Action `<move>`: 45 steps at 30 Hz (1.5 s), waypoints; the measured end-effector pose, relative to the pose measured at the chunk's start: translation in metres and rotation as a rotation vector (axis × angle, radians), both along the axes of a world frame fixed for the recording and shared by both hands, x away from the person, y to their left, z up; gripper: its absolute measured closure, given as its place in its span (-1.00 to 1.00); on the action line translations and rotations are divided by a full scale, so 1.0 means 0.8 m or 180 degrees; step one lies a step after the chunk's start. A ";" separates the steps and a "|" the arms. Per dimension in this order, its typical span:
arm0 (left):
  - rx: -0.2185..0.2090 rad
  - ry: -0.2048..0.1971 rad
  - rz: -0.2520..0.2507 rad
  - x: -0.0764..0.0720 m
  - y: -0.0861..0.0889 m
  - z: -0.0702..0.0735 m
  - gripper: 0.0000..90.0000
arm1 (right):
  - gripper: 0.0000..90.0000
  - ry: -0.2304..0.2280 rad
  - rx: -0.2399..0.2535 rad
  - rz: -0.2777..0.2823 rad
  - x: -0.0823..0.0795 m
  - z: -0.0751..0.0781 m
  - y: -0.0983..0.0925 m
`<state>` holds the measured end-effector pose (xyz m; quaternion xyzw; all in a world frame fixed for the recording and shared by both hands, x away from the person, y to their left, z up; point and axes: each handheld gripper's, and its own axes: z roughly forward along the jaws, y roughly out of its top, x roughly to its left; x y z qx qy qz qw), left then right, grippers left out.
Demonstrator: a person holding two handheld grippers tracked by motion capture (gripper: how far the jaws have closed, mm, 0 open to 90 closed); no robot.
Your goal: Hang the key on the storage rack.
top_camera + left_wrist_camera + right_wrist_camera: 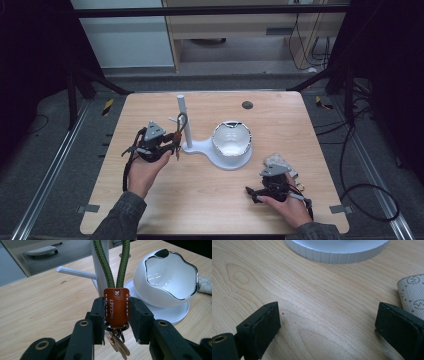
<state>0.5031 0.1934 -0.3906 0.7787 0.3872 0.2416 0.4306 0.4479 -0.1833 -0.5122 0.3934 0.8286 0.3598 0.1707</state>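
**Keychain clamped at the peg stand**

My left tongs [116, 312] are closed on the brown leather tab [116, 307] of a keychain, the two black jaws pressing its sides. From the top of the tab a green braided cord [107, 267] rises in a loop, and below it a metal ring carries a small bunch of keys [119, 345] that dangle clear of the tabletop [45, 302]. In the high view the left tongs [172, 142] sit just left of the white stand [186, 125], with the cord loop up against its upright post. A thin white peg [76, 273] sticks out sideways from that post, behind the cord and to its left. The stand's flat base spreads to the right and holds a white bowl [231, 138] with a shiny wavy rim.

My right tongs [256, 194] rest low near the tabletop's front right corner, well apart from the stand. Their jaws stand wide open with only bare wood between them. A patterned grey cloth pouch [278, 161] lies just beyond my right hand [290, 207], its edge beside the right jaw. The ribbed rim of the stand's base [337, 253] lies ahead of them.
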 end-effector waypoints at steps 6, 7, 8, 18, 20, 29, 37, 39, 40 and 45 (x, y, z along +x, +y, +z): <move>-0.0021 -0.0009 0.0032 0.006 -0.005 -0.009 0.45 | -0.87 0.0001 0.0001 0.0000 0.000 0.000 0.000; -0.0021 -0.0009 0.0032 0.006 -0.005 -0.009 0.45 | -0.87 0.0000 0.0001 0.0000 0.000 0.000 0.000; -0.0033 -0.0022 0.0051 0.008 -0.008 -0.011 0.45 | -0.87 0.0000 0.0000 0.0000 0.000 0.000 0.000; -0.0082 -0.0067 0.0096 0.018 -0.016 -0.022 0.45 | -0.87 -0.0004 0.0008 -0.0005 -0.001 0.000 0.000; -0.0074 -0.0080 0.0105 0.019 -0.017 -0.023 0.45 | -0.87 -0.0005 0.0008 -0.0003 -0.001 0.000 0.000; -0.0091 -0.0077 0.0113 0.021 -0.017 -0.025 0.45 | -0.87 -0.0005 0.0008 -0.0004 -0.001 0.000 0.000; -0.0099 -0.0077 0.0113 0.026 -0.019 -0.028 0.44 | -0.87 -0.0002 0.0010 -0.0010 -0.001 0.000 0.000; -0.0114 -0.0081 0.0119 0.027 -0.019 -0.029 0.44 | -0.87 -0.0003 0.0010 -0.0010 -0.001 0.000 0.000; -0.0130 -0.0084 0.0125 0.028 -0.020 -0.030 0.44 | -0.87 -0.0009 0.0003 -0.0007 -0.001 -0.001 0.000; -0.0115 -0.0084 0.0112 0.030 -0.021 -0.031 0.44 | -0.87 -0.0010 0.0004 -0.0008 -0.001 0.000 0.000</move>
